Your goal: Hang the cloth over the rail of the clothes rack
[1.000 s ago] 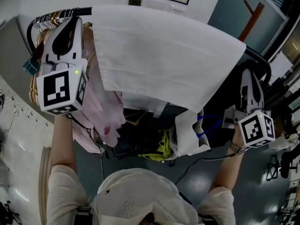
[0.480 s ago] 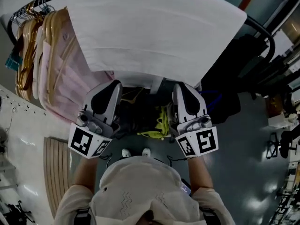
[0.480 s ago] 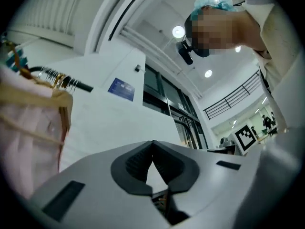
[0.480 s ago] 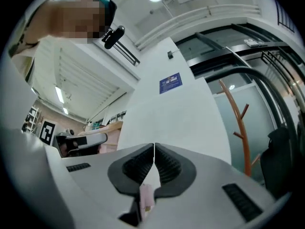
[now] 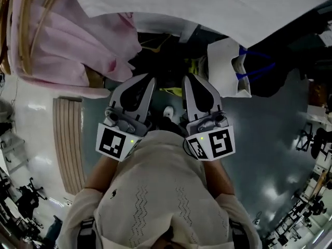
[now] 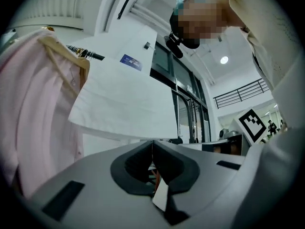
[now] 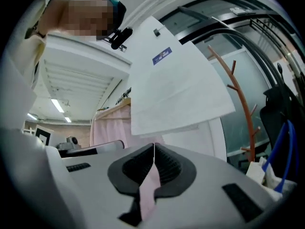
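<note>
- The left claw is fully shut: its two jaws meet at the tip and it holds nothing.
- The right claw is just beside it, also shut and empty. Both are in front of the person's chest, above the grey floor.
- A white bag is seen past the claws, below the edge of the cloth.
- Further away, the white cloth hangs draped over the black rail, well apart from both claws.
- Pink garments on wooden hangers hang just beside the cloth, on its left.
</note>
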